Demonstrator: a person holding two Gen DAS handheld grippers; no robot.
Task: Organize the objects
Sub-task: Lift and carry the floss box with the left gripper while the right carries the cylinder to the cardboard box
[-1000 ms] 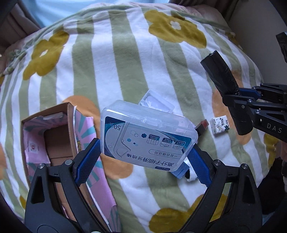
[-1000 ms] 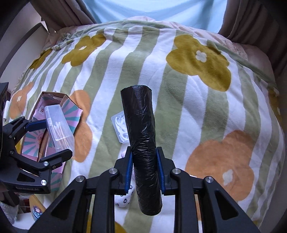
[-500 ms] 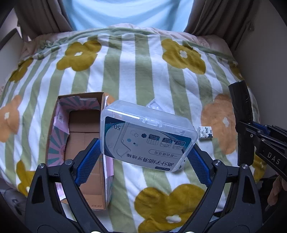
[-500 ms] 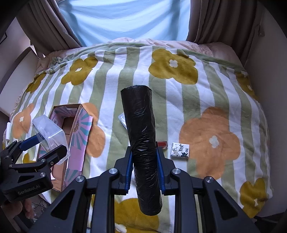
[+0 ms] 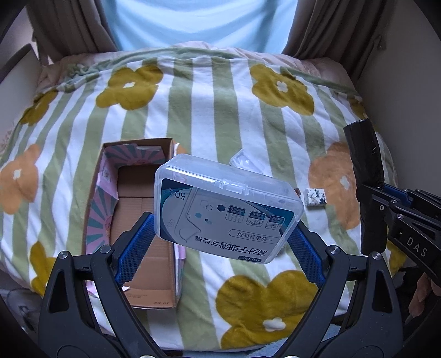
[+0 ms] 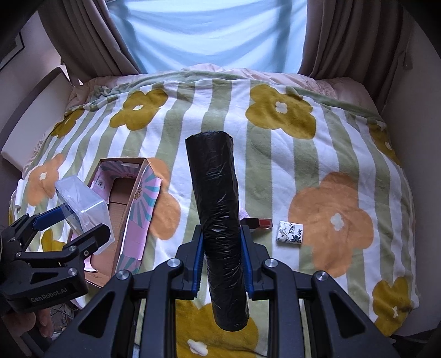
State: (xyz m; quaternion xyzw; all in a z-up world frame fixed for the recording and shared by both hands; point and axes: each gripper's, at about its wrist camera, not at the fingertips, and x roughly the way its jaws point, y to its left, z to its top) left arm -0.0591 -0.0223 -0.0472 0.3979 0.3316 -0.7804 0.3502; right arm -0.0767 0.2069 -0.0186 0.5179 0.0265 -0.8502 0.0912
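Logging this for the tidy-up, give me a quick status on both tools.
Left tool shut on floss box, above the blanket. Right tool shut on black bag roll. Cardboard box open; nothing blocking it.

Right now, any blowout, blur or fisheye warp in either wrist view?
Left wrist view: window washed pale, curtains bowed by the fisheye, corners vignetted black, label on the clear floss box sharp. Right wrist view: same bright window, black bag roll crisp with small glints, blanket evenly lit.

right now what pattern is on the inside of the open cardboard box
Pink and teal sunburst stripes line the cardboard box walls, clearest in the right wrist view.
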